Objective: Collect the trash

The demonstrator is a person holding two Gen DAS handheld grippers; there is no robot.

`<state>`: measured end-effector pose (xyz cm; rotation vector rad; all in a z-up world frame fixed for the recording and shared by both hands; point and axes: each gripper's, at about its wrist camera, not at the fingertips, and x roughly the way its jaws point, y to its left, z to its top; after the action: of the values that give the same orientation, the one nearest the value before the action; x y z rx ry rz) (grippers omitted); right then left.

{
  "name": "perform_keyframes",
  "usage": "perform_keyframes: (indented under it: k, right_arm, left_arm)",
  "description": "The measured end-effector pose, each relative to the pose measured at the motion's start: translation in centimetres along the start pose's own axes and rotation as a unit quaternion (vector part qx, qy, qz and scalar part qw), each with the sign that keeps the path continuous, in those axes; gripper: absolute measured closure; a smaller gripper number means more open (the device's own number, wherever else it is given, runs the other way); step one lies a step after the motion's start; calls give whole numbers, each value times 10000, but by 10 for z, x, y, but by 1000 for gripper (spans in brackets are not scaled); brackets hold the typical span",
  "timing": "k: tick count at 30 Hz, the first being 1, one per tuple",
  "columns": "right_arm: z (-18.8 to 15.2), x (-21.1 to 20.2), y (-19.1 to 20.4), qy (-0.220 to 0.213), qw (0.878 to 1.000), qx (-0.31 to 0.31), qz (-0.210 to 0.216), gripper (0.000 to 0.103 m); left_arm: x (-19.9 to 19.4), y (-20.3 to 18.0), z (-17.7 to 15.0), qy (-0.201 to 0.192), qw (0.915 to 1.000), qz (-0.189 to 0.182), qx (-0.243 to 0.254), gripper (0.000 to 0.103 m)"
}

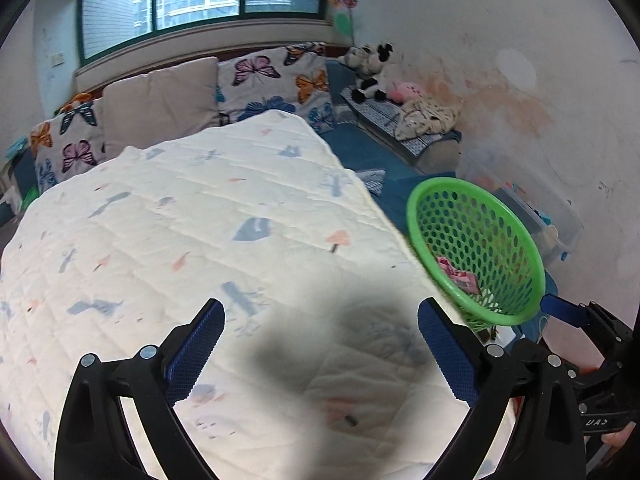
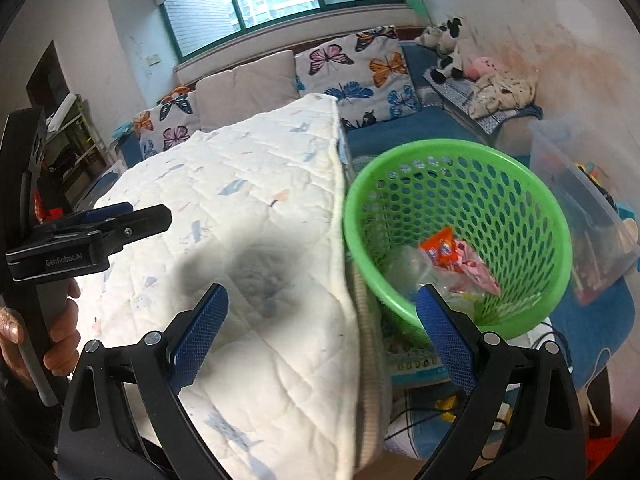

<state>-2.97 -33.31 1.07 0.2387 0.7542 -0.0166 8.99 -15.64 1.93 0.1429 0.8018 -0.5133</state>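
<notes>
Green mesh basket (image 2: 460, 232) sits just off the quilt (image 2: 240, 240) edge with orange and pink wrappers (image 2: 460, 260) already inside, so you've got both your left gripper (image 1: 320, 344) and right gripper (image 2: 320, 324) spread wide and empty, ready for more trash.

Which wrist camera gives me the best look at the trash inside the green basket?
Right wrist. It looks down into the green basket, showing an orange wrapper, pink wrapper and clear plastic. The left wrist view sees the basket side-on; only a bit of pink wrapper shows.
</notes>
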Motion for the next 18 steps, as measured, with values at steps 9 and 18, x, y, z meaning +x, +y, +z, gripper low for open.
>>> perform_keyframes:
  k: [9,18]
  right_arm:
    - [-3,0,28,-61,9999,-123,46,8]
    - [-3,0,51,-109,9994,-325,65,6]
  left_arm:
    - [-18,31,-21,-79,9992,338,-215,7]
    - [-33,61,-43,-51,9976,491,-486,7]
